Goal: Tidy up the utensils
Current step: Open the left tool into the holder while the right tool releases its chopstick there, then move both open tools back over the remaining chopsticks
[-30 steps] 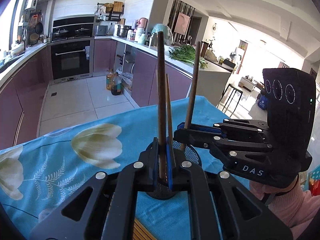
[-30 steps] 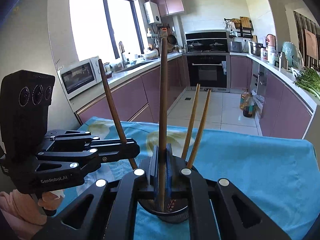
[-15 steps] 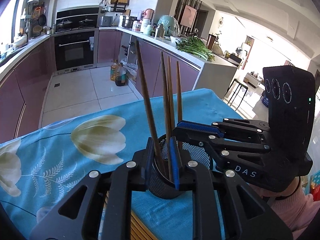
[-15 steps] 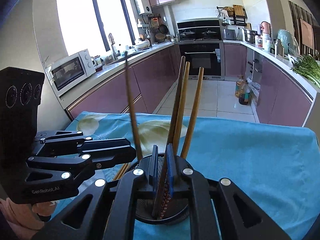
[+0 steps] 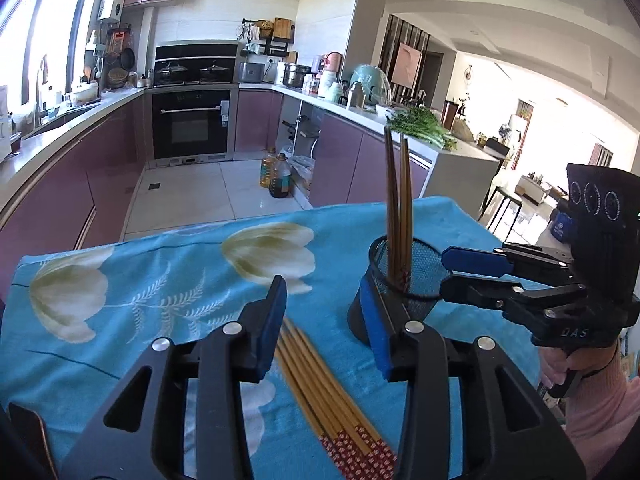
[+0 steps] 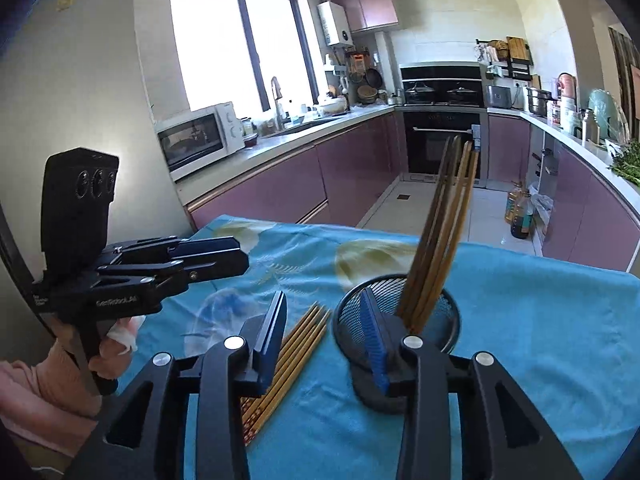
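A black mesh holder [image 5: 404, 280] stands on the blue flowered tablecloth [image 5: 160, 280] with several wooden chopsticks [image 5: 398, 208] standing in it. It also shows in the right wrist view [image 6: 400, 320], its chopsticks [image 6: 440, 232] leaning right. More chopsticks [image 5: 324, 392] lie flat in a bundle on the cloth, also seen in the right wrist view [image 6: 288, 360]. My left gripper [image 5: 326, 320] is open and empty above that bundle, left of the holder. My right gripper [image 6: 328, 336] is open and empty, its right finger at the holder's rim. Each gripper shows in the other's view.
The table's far edge drops to a tiled kitchen floor with purple cabinets, an oven [image 5: 192, 128] and oil bottles [image 5: 276, 180]. A microwave [image 6: 196, 140] sits on the left counter. Greens [image 5: 420, 128] lie on the right counter.
Both grippers have opened and let go of the chopsticks, which now stand in the holder. Both have drawn back, and the flat bundle has come into view.
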